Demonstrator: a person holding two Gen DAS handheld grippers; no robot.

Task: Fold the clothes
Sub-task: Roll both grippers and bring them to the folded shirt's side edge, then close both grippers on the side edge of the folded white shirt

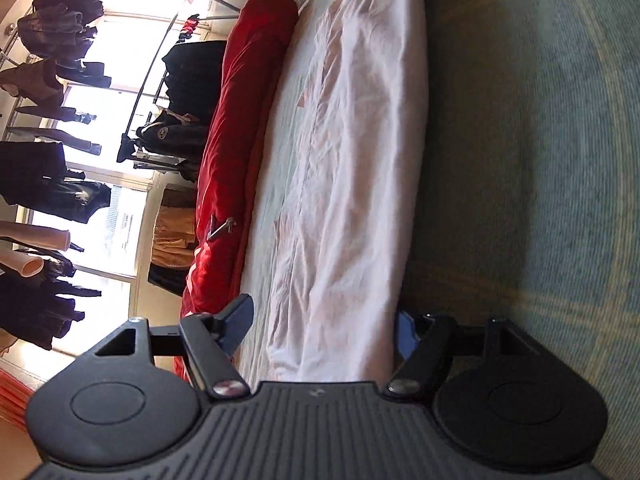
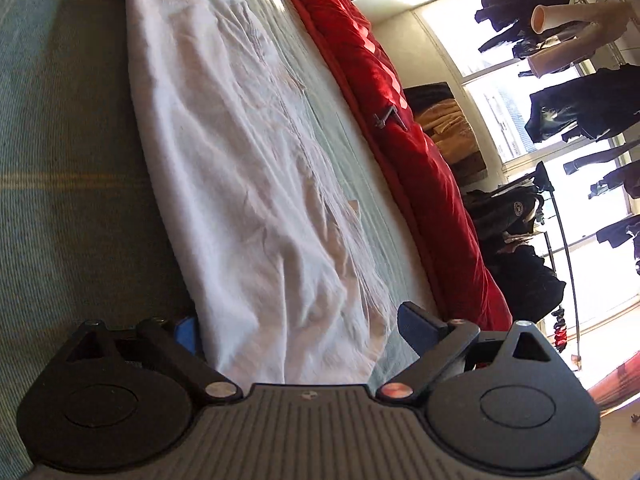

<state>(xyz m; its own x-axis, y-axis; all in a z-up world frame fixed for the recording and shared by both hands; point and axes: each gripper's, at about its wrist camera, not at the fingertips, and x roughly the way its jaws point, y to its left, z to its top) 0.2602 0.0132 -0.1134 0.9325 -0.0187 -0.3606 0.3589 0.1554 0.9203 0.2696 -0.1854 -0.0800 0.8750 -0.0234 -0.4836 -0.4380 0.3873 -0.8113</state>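
Nearest the lens in the left wrist view is the black ribbed body of the left hand-held gripper [image 1: 320,332], rolled onto its side so the room looks tipped over. Its jaws stand apart, one dark finger [image 1: 238,322] clear above the bed and the other, blue-padded, half hidden behind the cloth's edge. The folded end of a pale pink, wrinkled cotton garment [image 1: 344,184] lies between the two fingers; whether the pads touch it cannot be told, though nothing looks pinched.

The right hand-held gripper [image 2: 298,330] is tipped the same way and its jaws are spread wide, with the near end of the same garment [image 2: 248,184] between the fingers and a clear gap beside the dark pad [image 2: 418,322].

There is one garment. It is folded lengthwise into a long, narrow strip, creased all over, with a seam running down its length and a straight folded edge on one side. It lies flat on the bed's pale green woven cover with faint yellow lines [image 1: 540,160], stretching away from both cameras.

Beyond it, along the far side of the bed, lies one red satin quilt rolled into a long bolster [image 1: 236,152], with a small metal clip on it. Behind that stands a bright window [image 1: 120,20] with many dark clothes hanging on a metal rack [image 1: 48,176], too overlapped to count.
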